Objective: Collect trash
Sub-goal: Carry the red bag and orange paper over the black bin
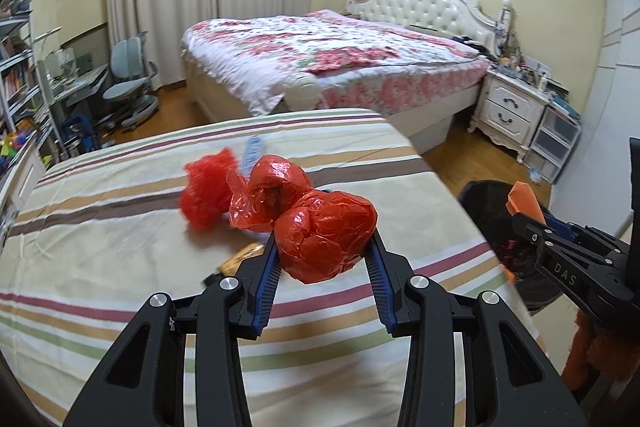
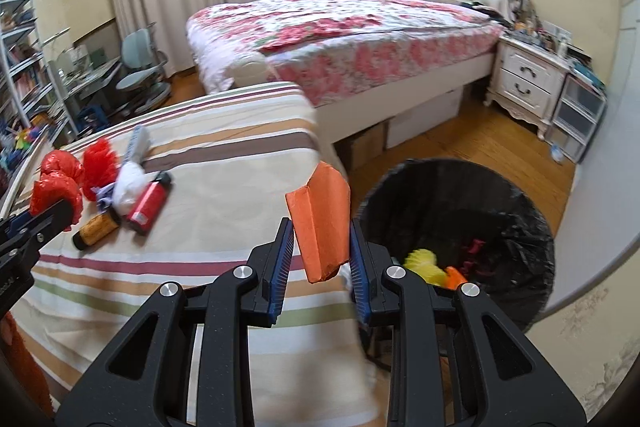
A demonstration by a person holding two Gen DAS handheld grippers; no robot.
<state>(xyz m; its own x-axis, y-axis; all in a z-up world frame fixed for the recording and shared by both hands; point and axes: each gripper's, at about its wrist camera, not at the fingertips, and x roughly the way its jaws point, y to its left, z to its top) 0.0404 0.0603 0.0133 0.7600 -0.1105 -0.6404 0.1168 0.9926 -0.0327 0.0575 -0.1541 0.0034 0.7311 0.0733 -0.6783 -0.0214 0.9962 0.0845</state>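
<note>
My left gripper (image 1: 325, 247) is shut on a crumpled red plastic bag (image 1: 320, 227) and holds it above the striped table (image 1: 120, 227). My right gripper (image 2: 320, 247) is shut on a folded orange paper (image 2: 322, 223) near the table's right edge, left of the black-lined trash bin (image 2: 460, 211). The bin holds yellow, orange and dark red scraps. On the table lie a red mesh ball (image 2: 100, 163), a white wad (image 2: 130, 183), a red can (image 2: 150, 203), a brown bottle (image 2: 96, 227) and a grey-blue wrapper (image 2: 136, 143). The right gripper also shows in the left wrist view (image 1: 528, 211).
A bed with a floral cover (image 2: 340, 39) stands behind the table. A white nightstand (image 2: 528, 83) and plastic drawers (image 2: 576, 119) are at the right. A desk, chair (image 2: 140, 71) and shelves are at the left. Wooden floor lies around the bin.
</note>
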